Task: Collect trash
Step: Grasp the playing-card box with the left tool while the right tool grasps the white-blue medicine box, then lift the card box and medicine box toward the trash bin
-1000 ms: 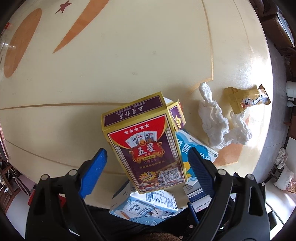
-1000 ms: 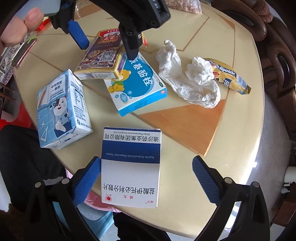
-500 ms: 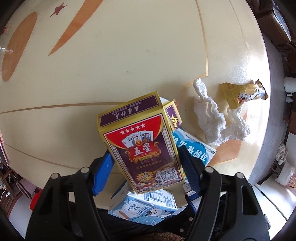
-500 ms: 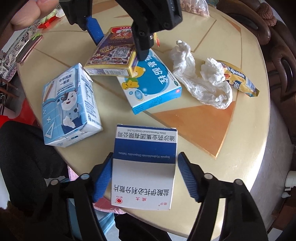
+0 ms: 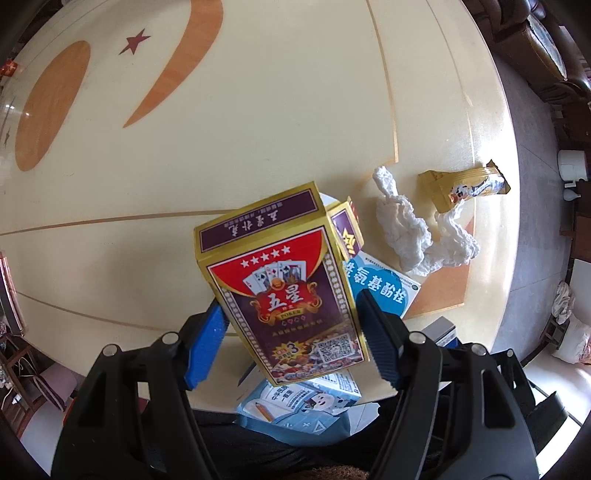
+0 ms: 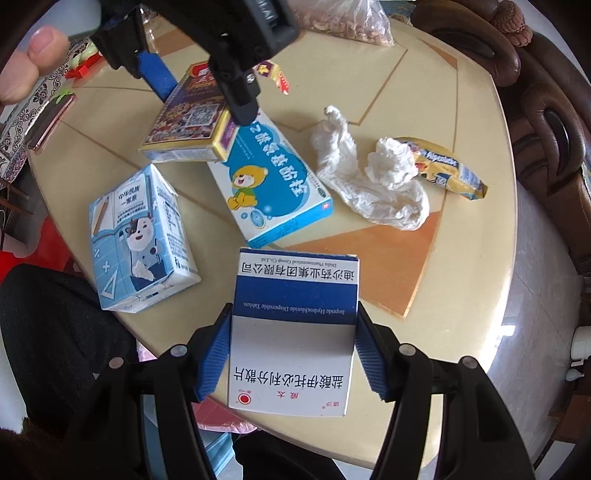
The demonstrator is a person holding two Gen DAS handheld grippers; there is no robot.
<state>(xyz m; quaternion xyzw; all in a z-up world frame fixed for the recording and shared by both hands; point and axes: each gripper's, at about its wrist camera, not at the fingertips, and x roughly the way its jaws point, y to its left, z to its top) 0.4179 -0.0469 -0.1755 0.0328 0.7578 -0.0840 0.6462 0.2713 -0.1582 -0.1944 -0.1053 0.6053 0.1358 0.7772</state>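
Observation:
My left gripper [image 5: 291, 332] points down and is shut on a red and gold playing-card box [image 5: 284, 288], its blue pads pressing both long sides. From the right wrist view the same left gripper [image 6: 199, 85] and card box [image 6: 188, 122] sit at the far side, the box tilted over a blue medicine box with a bear [image 6: 273, 181]. My right gripper [image 6: 291, 350] is shut on a white and blue tablet box [image 6: 291, 325], held just over the table's near edge. A milk carton [image 6: 136, 236], crumpled tissue [image 6: 365, 184] and a yellow candy wrapper [image 6: 447, 173] lie on the table.
The round cream table [image 5: 221, 147] has orange inlays. A phone [image 6: 51, 125] lies at its left edge and a plastic bag [image 6: 354, 22] at the back. A dark wooden chair [image 6: 546, 110] stands to the right. A person's thumb [image 6: 33, 62] shows top left.
Both grippers went from wide open to closed on their boxes. The right gripper has since risen slightly with the tablet box. The left gripper has stayed in place.

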